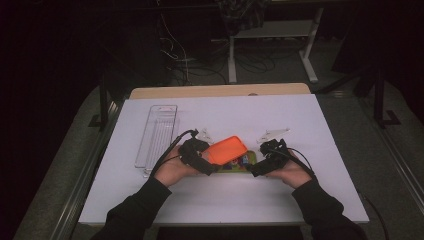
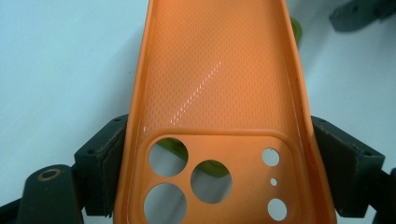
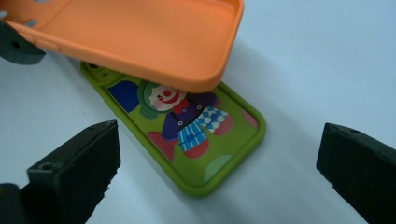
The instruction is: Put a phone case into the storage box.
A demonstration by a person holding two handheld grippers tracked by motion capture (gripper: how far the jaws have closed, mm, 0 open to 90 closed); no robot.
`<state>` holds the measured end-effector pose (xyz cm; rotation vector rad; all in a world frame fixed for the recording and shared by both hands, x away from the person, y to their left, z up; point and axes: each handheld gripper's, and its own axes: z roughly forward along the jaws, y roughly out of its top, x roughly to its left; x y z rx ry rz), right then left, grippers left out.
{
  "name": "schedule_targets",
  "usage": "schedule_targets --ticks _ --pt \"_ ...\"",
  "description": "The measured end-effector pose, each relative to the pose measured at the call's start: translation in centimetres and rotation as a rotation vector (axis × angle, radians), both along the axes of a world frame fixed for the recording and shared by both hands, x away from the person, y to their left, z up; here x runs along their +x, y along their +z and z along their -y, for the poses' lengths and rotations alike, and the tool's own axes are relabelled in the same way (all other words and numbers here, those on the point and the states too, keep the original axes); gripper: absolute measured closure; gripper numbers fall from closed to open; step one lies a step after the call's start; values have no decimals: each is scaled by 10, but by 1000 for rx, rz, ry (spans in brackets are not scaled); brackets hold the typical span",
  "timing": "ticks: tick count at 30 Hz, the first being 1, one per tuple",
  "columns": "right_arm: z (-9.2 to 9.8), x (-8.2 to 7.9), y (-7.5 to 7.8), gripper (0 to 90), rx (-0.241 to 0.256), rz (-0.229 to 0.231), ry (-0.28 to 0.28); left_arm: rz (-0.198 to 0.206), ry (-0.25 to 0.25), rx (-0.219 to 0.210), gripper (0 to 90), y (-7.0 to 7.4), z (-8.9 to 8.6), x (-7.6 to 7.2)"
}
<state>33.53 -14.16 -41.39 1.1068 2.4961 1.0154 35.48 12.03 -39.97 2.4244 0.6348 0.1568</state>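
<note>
Near the table's middle, left gripper [image 1: 200, 159] clamps the orange phone case [image 1: 227, 149], lifted over the green clown case [image 3: 196, 135]. Right gripper [image 1: 264, 159] is apart, likely pinning green next.

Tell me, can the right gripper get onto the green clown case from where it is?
Probably yes: the right gripper is open with the green clown case's near end bare between its jaws. The orange case, held by the left gripper, overhangs only the far end.
</note>
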Motion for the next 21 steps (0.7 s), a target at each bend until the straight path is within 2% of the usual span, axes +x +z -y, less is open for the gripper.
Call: schedule_targets --ticks 3,8,10,16,20,21 --pt "-6 0 -7 0 9 -19 3 3 16 -7 157 1 -1 0" --pt "-13 0 -12 0 0 -10 15 2 20 -19 157 1 -2 2" --pt "-14 0 -13 0 -11 12 23 -1 23 -24 157 2 -3 2" --pt "-16 -3 -12 0 -41 40 27 -3 20 -27 157 2 -2 1" --pt "-17 -4 -9 0 -89 104 63 -7 13 -29 157 1 -1 0" --pt "-18 -5 -8 0 -92 105 72 -7 9 -30 157 1 -1 1"
